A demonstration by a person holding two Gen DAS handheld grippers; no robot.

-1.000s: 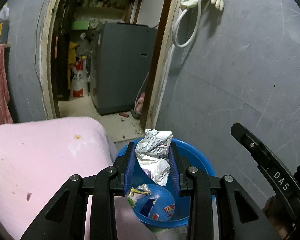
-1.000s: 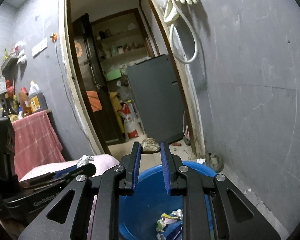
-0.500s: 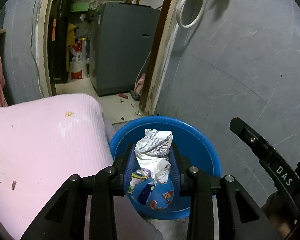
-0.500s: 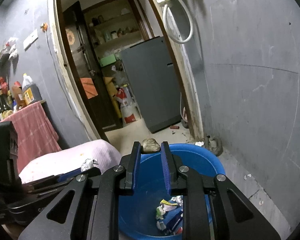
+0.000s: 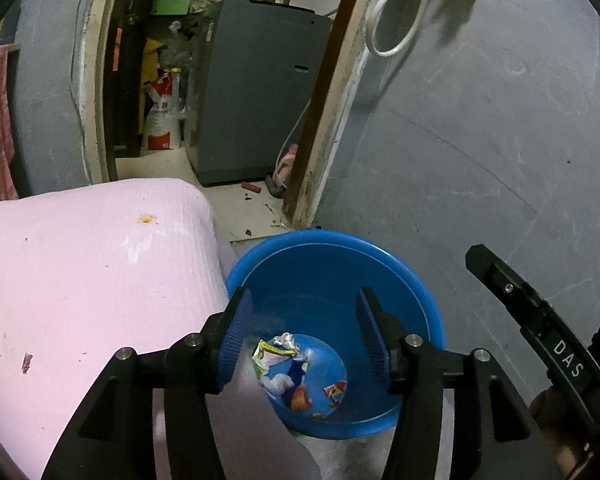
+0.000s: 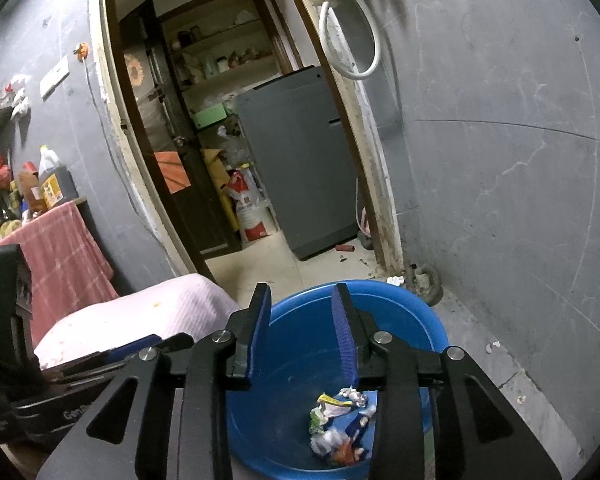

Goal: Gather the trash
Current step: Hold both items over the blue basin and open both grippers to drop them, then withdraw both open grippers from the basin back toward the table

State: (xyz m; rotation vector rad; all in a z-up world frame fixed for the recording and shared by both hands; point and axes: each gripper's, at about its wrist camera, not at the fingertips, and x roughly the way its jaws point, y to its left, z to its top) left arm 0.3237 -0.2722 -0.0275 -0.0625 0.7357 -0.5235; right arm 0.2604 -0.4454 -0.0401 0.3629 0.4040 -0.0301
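Your left tool [image 5: 302, 334] and right tool [image 6: 302, 332] have just been opening; both stand apart and empty over the blue basin [image 5: 416, 280]. The trash [image 6: 338, 426] lies inside. Risk: the basin sits just beside the pink table [image 5: 80, 272], so a careless retreat could knock it.

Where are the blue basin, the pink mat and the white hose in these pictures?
blue basin [image 5: 416, 280]: left wrist view, far right rim.
pink mat [image 5: 80, 272]: left wrist view, bare top surface.
white hose [image 6: 374, 56]: right wrist view, right side of the hanging loop.

Both grippers, left [image 5: 304, 332] and right [image 6: 302, 332], just opened, jaws empty.
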